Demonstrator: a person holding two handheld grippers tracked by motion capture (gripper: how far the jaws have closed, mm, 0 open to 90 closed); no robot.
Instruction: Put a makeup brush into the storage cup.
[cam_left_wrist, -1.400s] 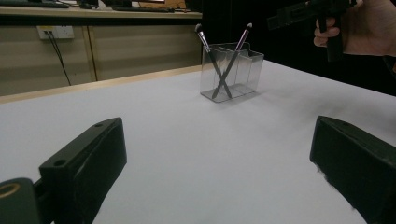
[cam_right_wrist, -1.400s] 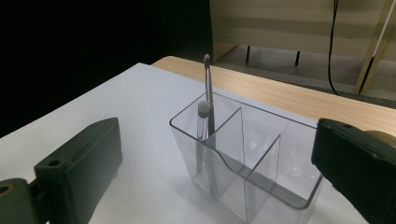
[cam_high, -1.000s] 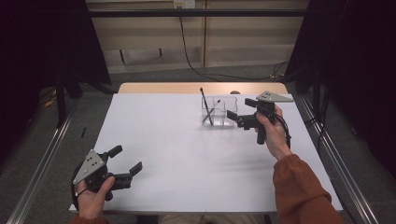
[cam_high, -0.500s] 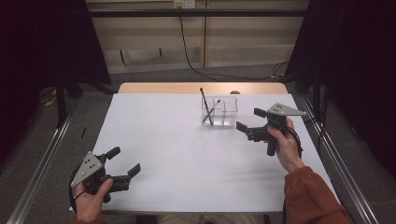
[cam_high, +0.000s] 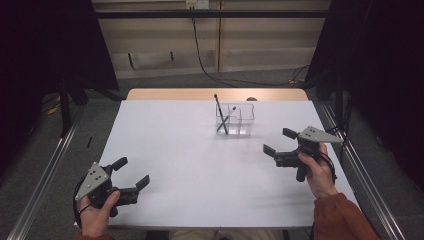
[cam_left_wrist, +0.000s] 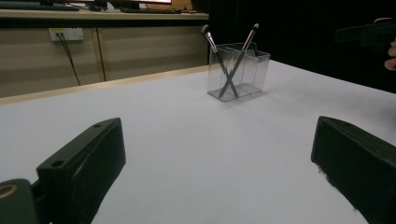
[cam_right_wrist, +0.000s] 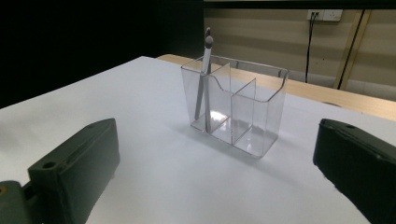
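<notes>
Right gripper: jaws wide apart, nothing between them, held above the table's right side. Left gripper: jaws likewise spread, nothing gripped, at the near left corner. Clear holder upright at the far middle of the table, near the right gripper and beyond its jaws, well apart from the left gripper. Two brushes crossed in the holder's left compartment, handles down, tips above the rim.

High view looks forward and down over my table. My left gripper view sits low, facing the far clear holder; my right gripper view faces it closer. All share it.
</notes>
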